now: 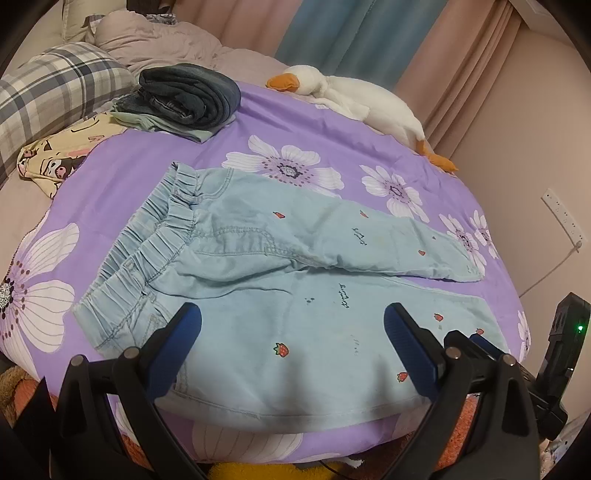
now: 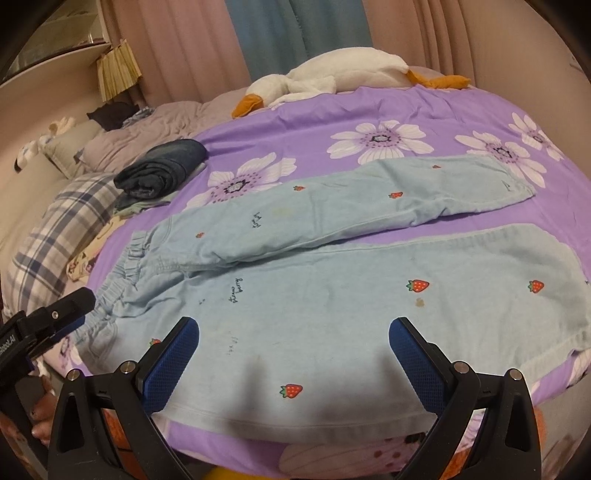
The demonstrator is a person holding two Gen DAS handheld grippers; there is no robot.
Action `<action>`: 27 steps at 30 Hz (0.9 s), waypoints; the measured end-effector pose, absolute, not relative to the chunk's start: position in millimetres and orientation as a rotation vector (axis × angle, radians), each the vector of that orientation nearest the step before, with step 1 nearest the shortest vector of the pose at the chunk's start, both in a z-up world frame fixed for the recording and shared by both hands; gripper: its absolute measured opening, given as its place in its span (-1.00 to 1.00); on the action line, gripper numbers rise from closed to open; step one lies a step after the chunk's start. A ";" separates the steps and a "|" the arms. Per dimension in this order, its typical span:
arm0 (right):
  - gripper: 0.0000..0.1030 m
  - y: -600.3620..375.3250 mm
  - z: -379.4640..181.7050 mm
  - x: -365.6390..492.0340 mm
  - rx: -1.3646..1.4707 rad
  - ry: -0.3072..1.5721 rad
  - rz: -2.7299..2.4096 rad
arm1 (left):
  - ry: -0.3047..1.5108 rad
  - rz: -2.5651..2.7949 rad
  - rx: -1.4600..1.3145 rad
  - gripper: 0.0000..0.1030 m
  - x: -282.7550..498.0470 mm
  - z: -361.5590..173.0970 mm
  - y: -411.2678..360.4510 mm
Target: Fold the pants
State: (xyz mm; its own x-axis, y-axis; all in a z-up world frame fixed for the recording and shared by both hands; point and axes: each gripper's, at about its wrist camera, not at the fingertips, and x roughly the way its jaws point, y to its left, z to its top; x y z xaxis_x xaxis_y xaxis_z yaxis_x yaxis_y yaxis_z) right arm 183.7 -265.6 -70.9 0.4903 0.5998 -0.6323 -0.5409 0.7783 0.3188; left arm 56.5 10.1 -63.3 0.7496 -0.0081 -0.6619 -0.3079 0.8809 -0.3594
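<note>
Light blue pants [image 1: 258, 280] with small strawberry prints lie flat on a purple flowered bedsheet [image 1: 155, 177], elastic waistband to the left, both legs running right and slightly apart. They also show in the right wrist view [image 2: 332, 280]. My left gripper [image 1: 291, 332] is open and empty, hovering above the near leg close to the waistband end. My right gripper [image 2: 293, 343] is open and empty, above the near leg further toward the cuff. The left gripper's body [image 2: 55, 314] shows at the left of the right wrist view.
A stack of folded dark jeans and other clothes [image 1: 188, 96] sits at the back left, next to a plaid pillow [image 1: 55, 88]. A white plush goose [image 1: 354, 99] lies along the far edge. Curtains [image 1: 369, 33] hang behind the bed. A wall socket [image 1: 561, 218] is at the right.
</note>
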 end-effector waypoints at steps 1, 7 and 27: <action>1.00 -265.5 -70.8 183.5 0.081 0.800 0.694 | 0.710 0.168 -0.474 0.92 56.4 -63.2 9.8; 1.00 -269.3 -71.3 184.8 0.086 0.800 0.692 | 0.713 0.159 -0.483 0.92 56.1 -63.5 9.9; 1.00 -275.8 -75.4 189.6 0.094 0.801 0.673 | 0.719 0.159 -0.488 0.88 57.1 -63.5 10.2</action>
